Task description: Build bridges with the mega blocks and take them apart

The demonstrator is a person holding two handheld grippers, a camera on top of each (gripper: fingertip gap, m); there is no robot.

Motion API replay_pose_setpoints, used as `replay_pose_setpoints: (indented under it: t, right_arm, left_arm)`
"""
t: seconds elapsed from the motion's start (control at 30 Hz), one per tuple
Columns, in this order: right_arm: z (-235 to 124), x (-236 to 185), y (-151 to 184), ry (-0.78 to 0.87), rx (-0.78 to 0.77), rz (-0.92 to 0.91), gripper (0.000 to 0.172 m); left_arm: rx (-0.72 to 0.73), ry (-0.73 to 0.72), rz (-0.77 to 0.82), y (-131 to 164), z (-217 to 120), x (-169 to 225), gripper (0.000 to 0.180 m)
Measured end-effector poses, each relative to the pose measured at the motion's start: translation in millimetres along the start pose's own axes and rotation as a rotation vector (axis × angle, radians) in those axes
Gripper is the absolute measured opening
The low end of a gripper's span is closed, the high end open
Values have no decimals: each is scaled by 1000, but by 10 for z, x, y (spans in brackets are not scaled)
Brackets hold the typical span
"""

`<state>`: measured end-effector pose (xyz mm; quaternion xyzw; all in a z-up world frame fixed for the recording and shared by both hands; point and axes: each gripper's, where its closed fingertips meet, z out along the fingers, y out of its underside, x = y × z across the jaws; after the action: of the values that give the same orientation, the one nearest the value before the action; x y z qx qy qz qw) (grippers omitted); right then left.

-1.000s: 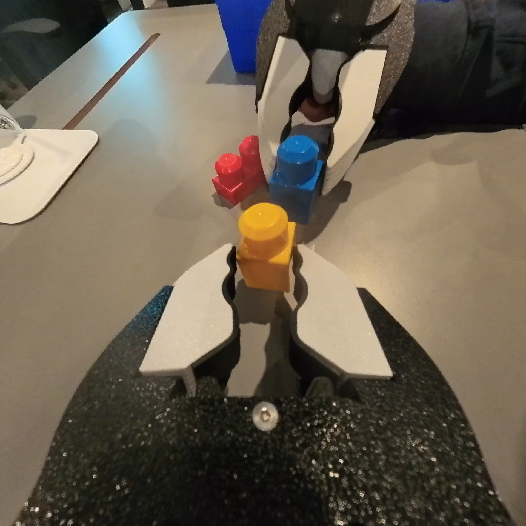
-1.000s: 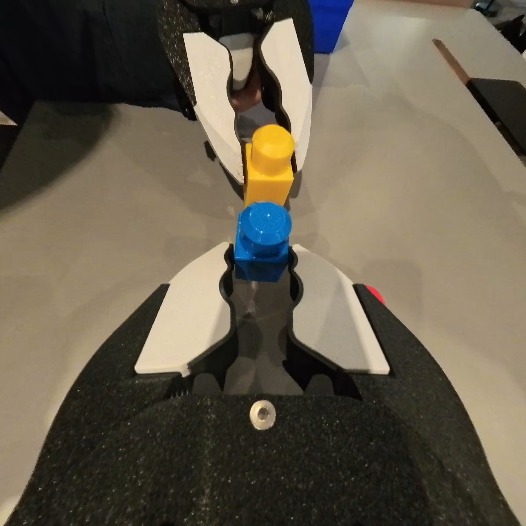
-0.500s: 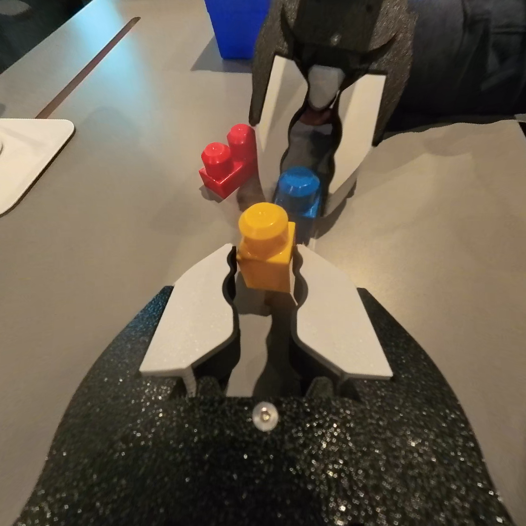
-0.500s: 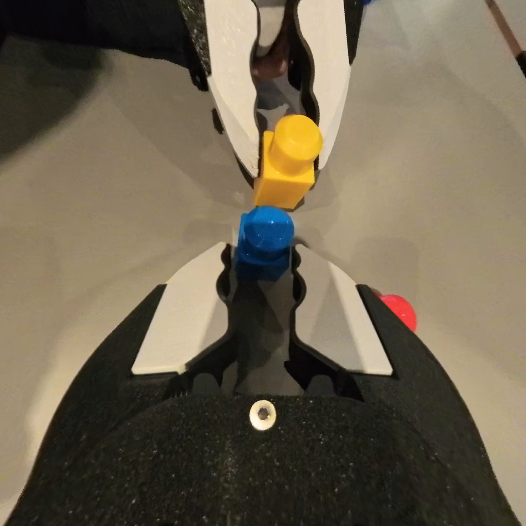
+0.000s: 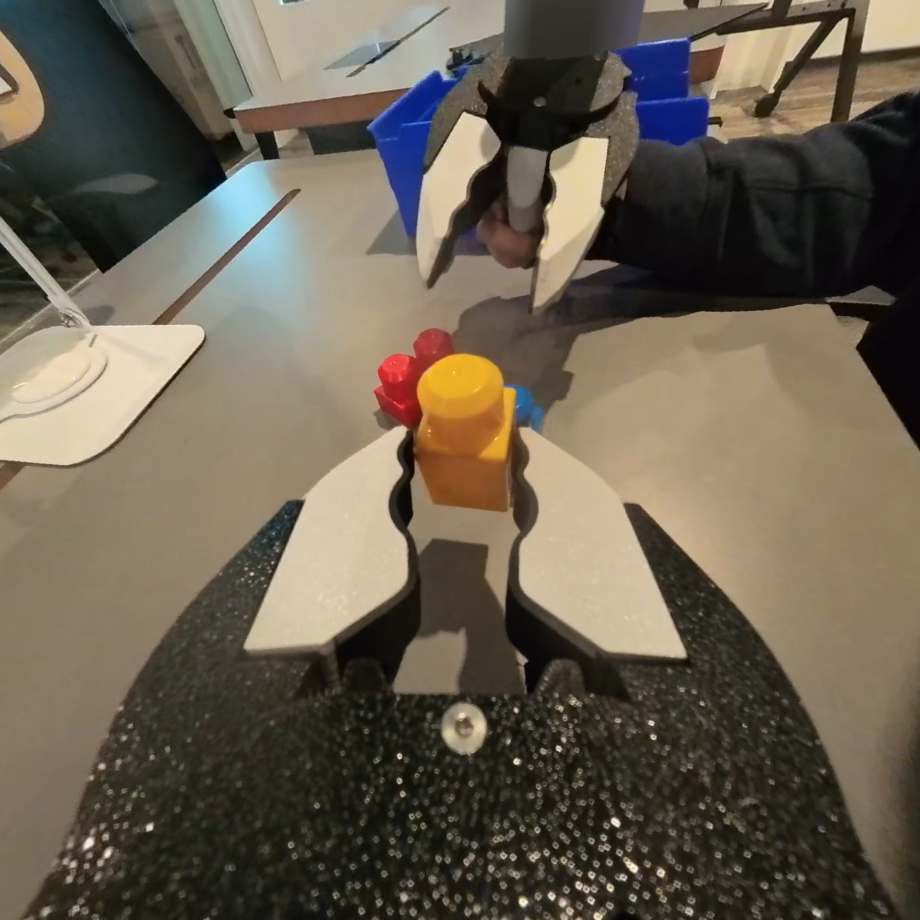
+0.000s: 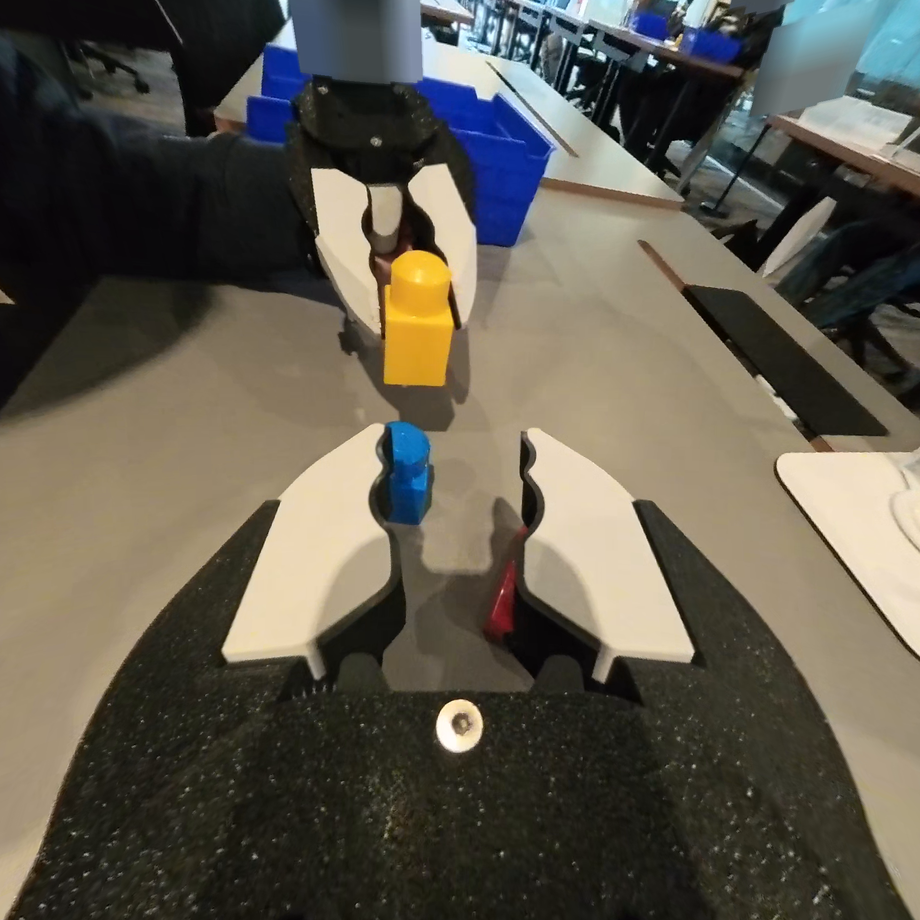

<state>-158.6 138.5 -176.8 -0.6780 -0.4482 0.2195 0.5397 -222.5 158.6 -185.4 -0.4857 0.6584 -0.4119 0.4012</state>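
Observation:
My left gripper (image 5: 463,443) is shut on a yellow single-stud block (image 5: 463,438) and holds it upright above the grey table (image 5: 199,498). The right wrist view shows the same: both fingers press on the yellow block (image 6: 418,338). My right gripper (image 6: 453,438) is open and empty. In the left wrist view it (image 5: 483,291) hangs well above the table. A blue single-stud block (image 6: 408,478) stands on the table under my right gripper's left finger; it also shows behind the yellow one (image 5: 525,405). A red two-stud block (image 5: 408,383) lies beside it.
Blue bins (image 5: 403,149) stand at the far table edge. A white pad with a clear stand (image 5: 99,388) lies to the left, also seen in the right wrist view (image 6: 846,508). A black strip (image 6: 776,358) lies on the table. A person's dark sleeve (image 5: 747,214) reaches in. Spacing between my two grippers at the tips: around 8 cm.
My right gripper opened, let go of the blue block and rose off the table; the block stayed standing. My left gripper lifted the yellow block higher, still gripped.

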Motion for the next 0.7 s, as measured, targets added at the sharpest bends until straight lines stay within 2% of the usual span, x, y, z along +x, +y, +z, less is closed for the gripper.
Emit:
replay_pose_setpoints:
  t: [0.37,0.63,0.7]
  right_arm:
    - [-30,11,115,-19,-55,22,46]
    - [-19,-10,126,-33,-61,26,46]
    - [-29,-1,128,-32,-57,31,46]
  left_arm:
    - [-167,78,-39,394,222,94,37]
    - [-192,148,-63,477,365,170,37]
    - [-153,164,-57,420,357,180,44]
